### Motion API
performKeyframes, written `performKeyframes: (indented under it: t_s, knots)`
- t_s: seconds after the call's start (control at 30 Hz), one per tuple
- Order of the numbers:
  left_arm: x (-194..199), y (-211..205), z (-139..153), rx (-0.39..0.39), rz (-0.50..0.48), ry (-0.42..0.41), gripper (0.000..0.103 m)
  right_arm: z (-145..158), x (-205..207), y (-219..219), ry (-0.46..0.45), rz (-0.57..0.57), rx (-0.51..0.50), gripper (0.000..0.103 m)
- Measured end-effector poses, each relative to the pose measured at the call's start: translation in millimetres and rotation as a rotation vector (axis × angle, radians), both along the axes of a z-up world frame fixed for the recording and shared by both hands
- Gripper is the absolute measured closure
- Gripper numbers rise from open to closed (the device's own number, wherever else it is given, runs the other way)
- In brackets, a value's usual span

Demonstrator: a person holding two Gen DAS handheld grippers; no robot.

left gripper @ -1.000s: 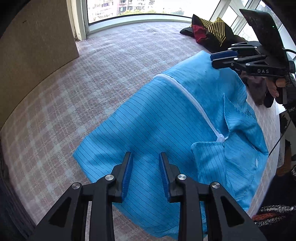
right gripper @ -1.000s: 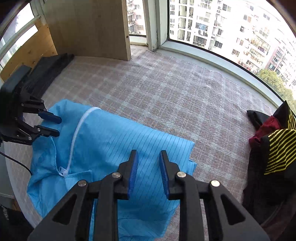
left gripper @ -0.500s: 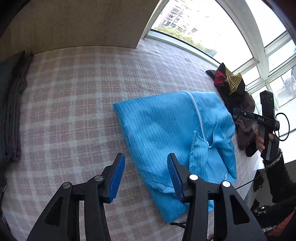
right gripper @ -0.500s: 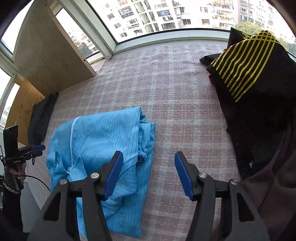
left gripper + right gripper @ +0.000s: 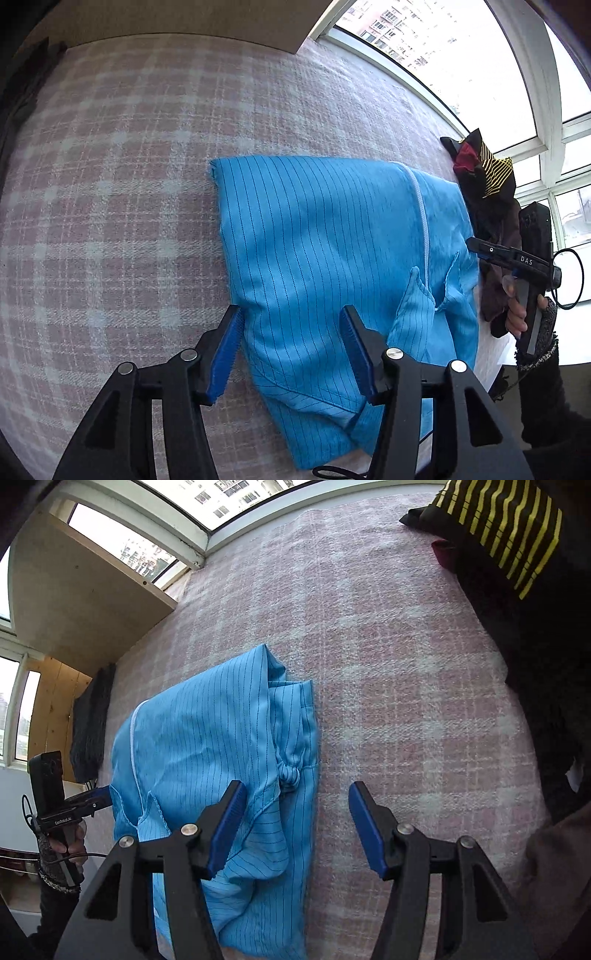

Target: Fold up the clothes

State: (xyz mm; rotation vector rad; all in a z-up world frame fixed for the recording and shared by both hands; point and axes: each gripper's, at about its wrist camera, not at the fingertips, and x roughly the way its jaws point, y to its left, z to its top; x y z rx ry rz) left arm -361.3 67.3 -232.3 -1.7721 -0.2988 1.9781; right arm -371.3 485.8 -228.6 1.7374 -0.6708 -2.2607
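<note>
mostly plaid blanket (image 5: 122, 192) (windows (image 5: 424, 44) behind), perhaps wool.

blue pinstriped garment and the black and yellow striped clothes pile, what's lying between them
Nothing: in the right wrist view only bare pink plaid blanket separates the blue pinstriped garment from the black and yellow striped clothes pile.

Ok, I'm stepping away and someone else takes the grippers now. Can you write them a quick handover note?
Left gripper: open, empty, over the near edge of the blue garment.
Right gripper: open, empty, over the garment's other side edge.
The garment lies partly folded on the plaid cover, zipper up, collar end nearest you.
Done: sides folded in.
Left: probably fold it across, then take on the dark clothes pile.
</note>
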Motion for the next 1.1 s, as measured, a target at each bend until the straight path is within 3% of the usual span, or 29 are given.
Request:
performKeyframes:
  t_s: [0.13, 0.4, 0.43, 0.47, 0.53, 0.73, 0.83, 0.9, 0.93, 1.0, 1.07, 1.1]
  knots:
    - [2.5, 3.6, -2.1, 0.002, -0.015, 0.012, 0.051, 1.0, 3.9, -5.9, 0.051, 0.038, 0.006, 0.035]
    - [6.0, 21.6, -0.7, -0.043, -0.045, 0.056, 0.051, 3.7, 23.6, -31.9, 0.197, 0.197, 0.099, 0.035]
    - [6.7, 27.5, -0.5, -0.065, -0.061, 0.069, 0.052, 3.9, 24.2, -32.2, 0.202, 0.200, 0.102, 0.038]
    - [7.3, 33.9, -0.3, -0.089, -0.079, 0.082, 0.052, 3.1, 24.0, -31.0, 0.195, 0.198, 0.084, 0.053]
    - [9.0, 41.4, 0.8, -0.137, -0.102, 0.106, 0.060, -0.4, 23.1, -28.6, 0.168, 0.197, 0.041, 0.072]
    - [5.6, 42.7, -0.3, -0.146, -0.085, 0.103, 0.073, 0.5, 23.2, -34.8, 0.169, 0.247, 0.076, 0.075]
    - [0.6, 38.6, -3.1, -0.115, -0.035, 0.059, 0.071, 1.6, 23.2, -44.1, 0.168, 0.287, 0.119, 0.070]
    - [0.2, 39.7, -2.7, -0.120, -0.038, 0.050, 0.065, 1.6, 19.9, -49.2, 0.145, 0.299, 0.087, 0.054]
    - [-0.1, 44.3, -2.5, -0.139, -0.042, 0.049, 0.063, 2.0, 19.5, -54.0, 0.142, 0.311, 0.109, 0.046]
    - [-0.8, 59.2, -2.2, -0.208, -0.069, 0.059, 0.063, 2.8, 18.6, -63.5, 0.135, 0.334, 0.152, 0.042]
    - [-0.2, 73.6, -1.9, -0.292, -0.114, 0.079, 0.069, 3.5, 17.7, -73.1, 0.129, 0.358, 0.195, 0.043]
    - [-0.9, 77.2, -1.7, -0.308, -0.132, 0.084, 0.080, 3.9, 17.4, -77.5, 0.126, 0.370, 0.216, 0.044]
